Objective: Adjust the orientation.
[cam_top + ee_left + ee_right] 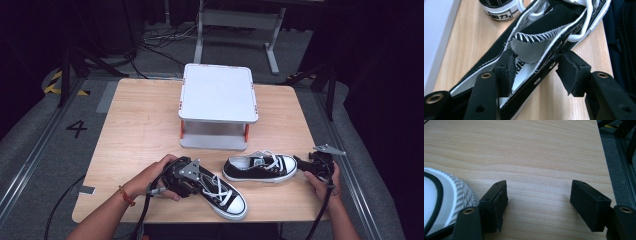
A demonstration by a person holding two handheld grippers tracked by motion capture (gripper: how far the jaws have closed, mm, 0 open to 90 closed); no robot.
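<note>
A wooden worktop (140, 125) carries a white two-tier stand (218, 95) at upper centre of the high view and two black canvas sneakers with white laces in the lower half. The near sneaker (220, 192) lies diagonally at lower centre. The left tool (181, 176) is at its heel end; in the left gripper view its jaws stand apart, one pad inside the shoe opening and the other outside, straddling the eyelet-side wall without pinching it yet. The second sneaker (260, 167) lies to the right of centre, toe pointing right. The right tool (306, 166) hovers just beside that toe with jaws wide apart and holding nothing. The step in hand appears to be grasping the near sneaker; next, the left jaws would need to close on the collar before lifting.
</note>
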